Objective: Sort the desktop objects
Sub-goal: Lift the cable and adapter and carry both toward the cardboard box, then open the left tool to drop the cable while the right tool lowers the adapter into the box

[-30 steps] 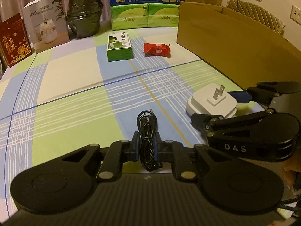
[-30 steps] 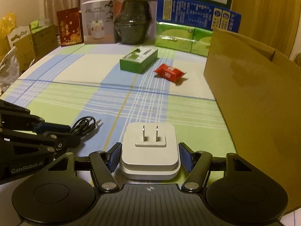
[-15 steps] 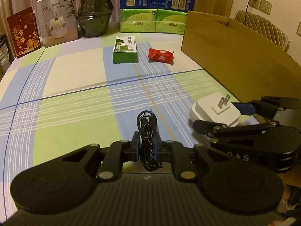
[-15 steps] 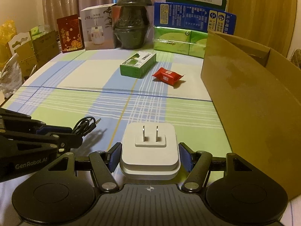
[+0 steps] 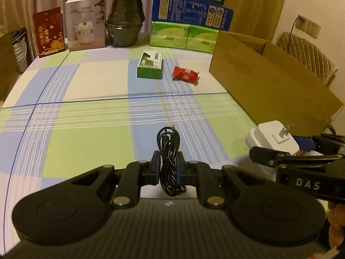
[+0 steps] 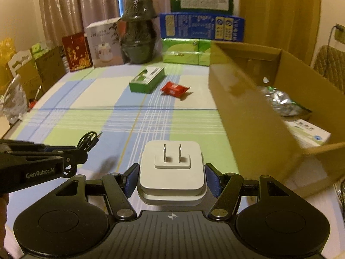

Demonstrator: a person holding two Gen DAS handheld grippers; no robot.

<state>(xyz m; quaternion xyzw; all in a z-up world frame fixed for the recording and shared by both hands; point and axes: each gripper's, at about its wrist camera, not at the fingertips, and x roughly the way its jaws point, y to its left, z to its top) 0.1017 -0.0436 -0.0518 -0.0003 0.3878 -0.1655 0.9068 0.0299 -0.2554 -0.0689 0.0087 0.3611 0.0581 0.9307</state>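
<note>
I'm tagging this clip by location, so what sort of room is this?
Most likely a home dining or living room: a table under a plaid tablecloth, curtains behind it, a quilted chair by a wall socket, and household boxes stacked along the back.

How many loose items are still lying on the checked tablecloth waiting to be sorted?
2. The green box lies mid-table and the red snack packet just right of it, near the cardboard box. Others may be hidden behind the grippers.
</note>
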